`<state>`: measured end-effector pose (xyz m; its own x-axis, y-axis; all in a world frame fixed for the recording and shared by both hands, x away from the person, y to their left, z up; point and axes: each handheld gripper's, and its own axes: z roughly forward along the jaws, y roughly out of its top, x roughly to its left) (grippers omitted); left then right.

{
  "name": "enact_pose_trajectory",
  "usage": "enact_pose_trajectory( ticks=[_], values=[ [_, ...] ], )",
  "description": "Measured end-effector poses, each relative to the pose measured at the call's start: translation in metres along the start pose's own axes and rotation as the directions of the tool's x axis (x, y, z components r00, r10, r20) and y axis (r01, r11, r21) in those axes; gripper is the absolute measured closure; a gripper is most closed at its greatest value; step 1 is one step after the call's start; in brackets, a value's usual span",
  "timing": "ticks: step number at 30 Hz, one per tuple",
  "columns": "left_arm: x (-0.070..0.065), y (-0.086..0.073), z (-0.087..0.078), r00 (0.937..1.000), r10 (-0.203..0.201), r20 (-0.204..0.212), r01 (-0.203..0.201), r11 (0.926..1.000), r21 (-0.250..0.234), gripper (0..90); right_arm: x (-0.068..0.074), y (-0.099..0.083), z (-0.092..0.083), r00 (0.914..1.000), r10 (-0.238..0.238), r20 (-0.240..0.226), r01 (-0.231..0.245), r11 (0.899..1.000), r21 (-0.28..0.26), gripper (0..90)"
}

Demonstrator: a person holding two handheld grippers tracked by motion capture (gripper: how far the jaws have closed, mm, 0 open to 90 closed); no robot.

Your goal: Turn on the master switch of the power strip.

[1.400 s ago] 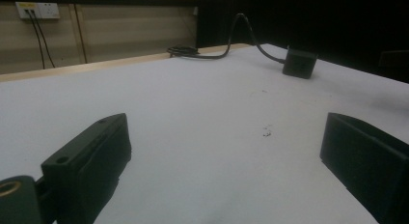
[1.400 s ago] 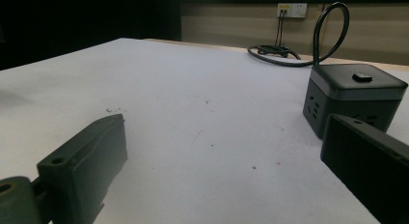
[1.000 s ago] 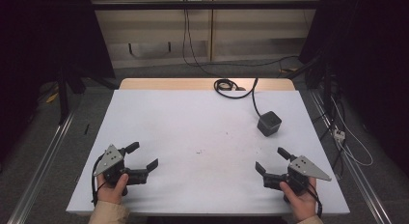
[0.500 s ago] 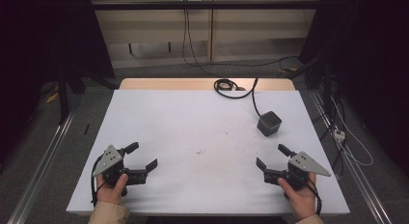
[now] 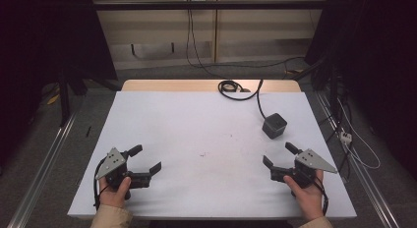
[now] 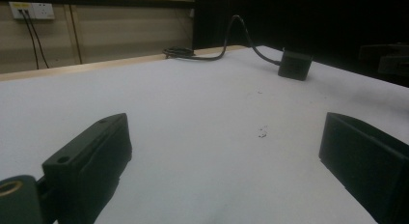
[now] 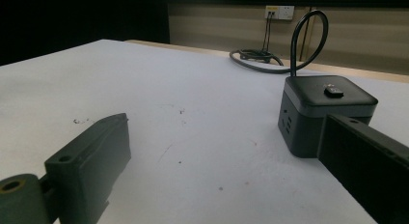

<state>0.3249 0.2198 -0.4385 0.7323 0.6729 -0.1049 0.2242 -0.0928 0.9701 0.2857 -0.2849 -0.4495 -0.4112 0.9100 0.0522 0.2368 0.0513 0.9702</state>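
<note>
near table [image 5: 211,120] front edge; grippers agape

The high view looks forward and down over the whole white table [image 5: 206,125]. Both gripper views sit low near its near edge, facing far, sharing the dark cube [image 6: 294,64] [image 7: 324,113].

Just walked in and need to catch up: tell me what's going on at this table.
A person holds a two-jaw gripper in each hand, both low over the near edge of the white table. The left gripper and right gripper are open and hold nothing. A dark cube-shaped power socket sits ahead of the right gripper, untouched, its cable coiled at the far edge.
</note>
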Motion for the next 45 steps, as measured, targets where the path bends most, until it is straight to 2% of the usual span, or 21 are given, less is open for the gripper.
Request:
enact_pose_trajectory(
  ticks=[8, 12, 30, 45],
  values=[
    [0.0, 0.0, 0.001, 1.0, 0.006, 0.007, -0.006, 1.0, 0.004, 3.8, -0.009, 0.004, 0.006, 0.9995, 0.019, 0.024, -0.019, 1.0, -0.009, 4.2],
    [0.0, 0.0, 0.001, 0.9999, 0.006, 0.008, -0.006, 1.0, 0.003, 3.8, -0.012, 0.005, 0.007, 0.9993, 0.009, 0.035, -0.009, 1.0, -0.009, 4.4],
    [-0.001, 0.0, 0.002, 0.9999, 0.006, 0.01, -0.006, 1.0, -0.002, 3.8, -0.024, 0.011, 0.015, 0.9969, 0.025, 0.075, -0.025, 1.0, -0.002, 5.2],
    [-0.002, 0.001, 0.002, 0.9999, 0.007, 0.01, -0.007, 0.9999, -0.007, 3.8, -0.03, 0.015, 0.021, 0.9956, 0.033, 0.087, -0.034, 0.999, 0.01, 6.4]
  ],
)
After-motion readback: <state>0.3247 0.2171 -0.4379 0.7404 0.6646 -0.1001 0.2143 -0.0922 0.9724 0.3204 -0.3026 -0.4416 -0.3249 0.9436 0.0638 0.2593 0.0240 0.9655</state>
